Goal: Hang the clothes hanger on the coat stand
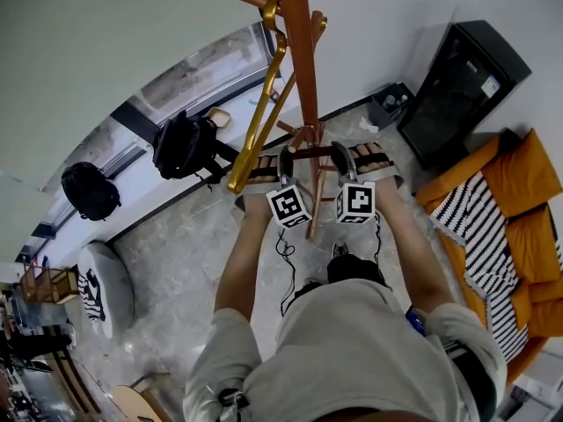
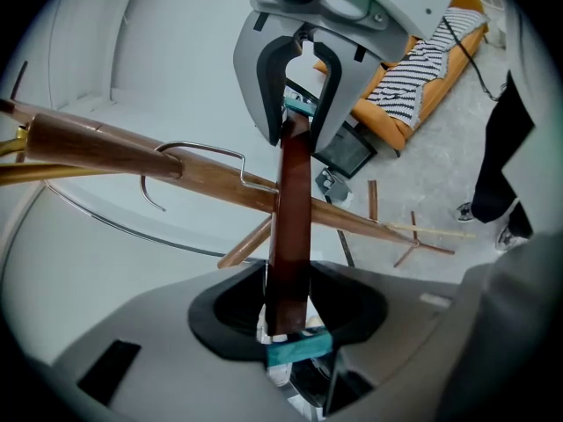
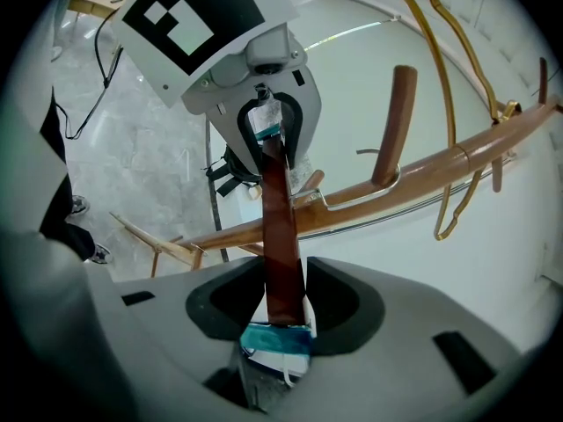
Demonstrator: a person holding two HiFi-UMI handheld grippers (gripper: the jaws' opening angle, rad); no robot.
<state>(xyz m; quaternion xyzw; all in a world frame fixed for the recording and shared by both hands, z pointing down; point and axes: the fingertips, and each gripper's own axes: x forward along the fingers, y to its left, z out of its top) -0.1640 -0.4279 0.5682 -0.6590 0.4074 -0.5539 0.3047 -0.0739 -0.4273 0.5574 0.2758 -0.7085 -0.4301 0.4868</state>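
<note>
A dark brown wooden hanger [image 1: 312, 154] is held level between my two grippers, right against the coat stand's pole [image 1: 297, 51]. My left gripper [image 1: 283, 167] is shut on one end of the hanger [image 2: 288, 236], and my right gripper [image 1: 345, 163] is shut on the other end [image 3: 280, 236]. In the left gripper view the bar runs from my own jaws [image 2: 288, 328] up to the right gripper [image 2: 299, 86]. The hanger's metal hook [image 2: 204, 151] lies along the pole [image 2: 114, 152]; in the right gripper view the hook [image 3: 374, 181] sits at the base of a peg [image 3: 400, 117].
A gold hanger [image 1: 257, 117] hangs from an upper peg of the stand. Two black backpacks [image 1: 185, 145] [image 1: 88, 190] rest on the window ledge. To the right stand a black box [image 1: 459, 86] and an orange sofa with a striped cloth [image 1: 493, 227]. A white pouf [image 1: 106, 288] is at the left.
</note>
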